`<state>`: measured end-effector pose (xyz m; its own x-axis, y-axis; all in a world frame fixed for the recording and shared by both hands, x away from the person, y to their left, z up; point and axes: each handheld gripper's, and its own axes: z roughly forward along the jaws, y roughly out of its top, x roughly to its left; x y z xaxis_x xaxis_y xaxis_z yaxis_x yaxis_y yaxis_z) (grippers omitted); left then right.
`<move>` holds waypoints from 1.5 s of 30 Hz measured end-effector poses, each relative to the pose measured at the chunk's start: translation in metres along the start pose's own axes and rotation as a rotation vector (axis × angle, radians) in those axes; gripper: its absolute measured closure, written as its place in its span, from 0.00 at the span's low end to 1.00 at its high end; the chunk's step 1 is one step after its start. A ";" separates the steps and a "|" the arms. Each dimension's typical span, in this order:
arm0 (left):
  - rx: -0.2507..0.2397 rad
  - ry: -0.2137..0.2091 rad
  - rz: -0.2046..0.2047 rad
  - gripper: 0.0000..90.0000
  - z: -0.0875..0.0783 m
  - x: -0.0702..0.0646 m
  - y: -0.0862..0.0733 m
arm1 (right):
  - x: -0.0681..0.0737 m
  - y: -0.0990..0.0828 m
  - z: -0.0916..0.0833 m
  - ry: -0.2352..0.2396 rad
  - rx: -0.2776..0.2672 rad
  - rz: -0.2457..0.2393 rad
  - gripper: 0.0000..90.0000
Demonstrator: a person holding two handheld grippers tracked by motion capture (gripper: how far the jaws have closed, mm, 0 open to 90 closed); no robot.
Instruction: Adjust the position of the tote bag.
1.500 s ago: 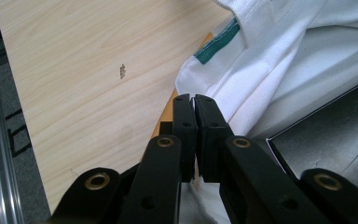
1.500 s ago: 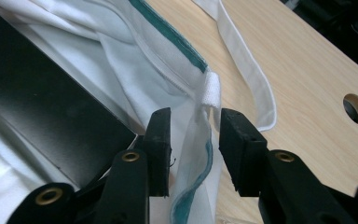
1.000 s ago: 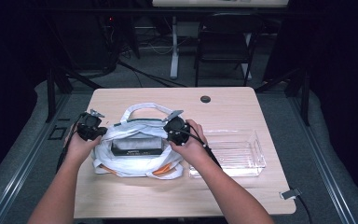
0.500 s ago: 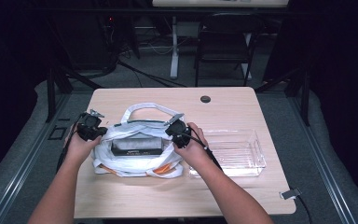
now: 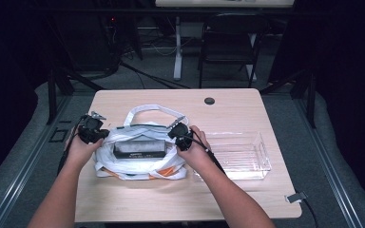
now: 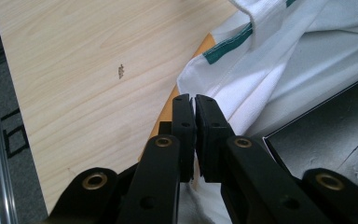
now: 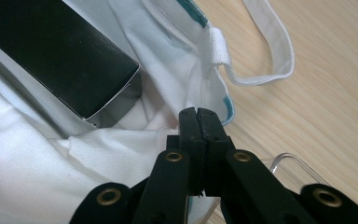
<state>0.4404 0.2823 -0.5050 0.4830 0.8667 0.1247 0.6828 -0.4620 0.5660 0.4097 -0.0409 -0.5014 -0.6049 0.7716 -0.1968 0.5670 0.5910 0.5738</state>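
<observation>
We pinched the white cloth bag at both edges, left gripper and right gripper clamped tight on fabric, black box inside.

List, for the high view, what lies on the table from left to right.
Left gripper → black box in the white bag → right gripper → clear tray.

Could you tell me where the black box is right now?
In the high view, the black box lies inside the white bag, between the left gripper and right gripper.
</observation>
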 end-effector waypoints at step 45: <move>-0.067 -0.004 0.094 0.76 -0.038 -0.024 0.023 | -0.001 -0.009 -0.052 0.074 -0.163 0.004 0.77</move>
<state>0.4235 0.2581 -0.4641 0.5458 0.8191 0.1765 0.5959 -0.5276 0.6054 0.3764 -0.0594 -0.4654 -0.6457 0.7508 -0.1392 0.4749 0.5376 0.6968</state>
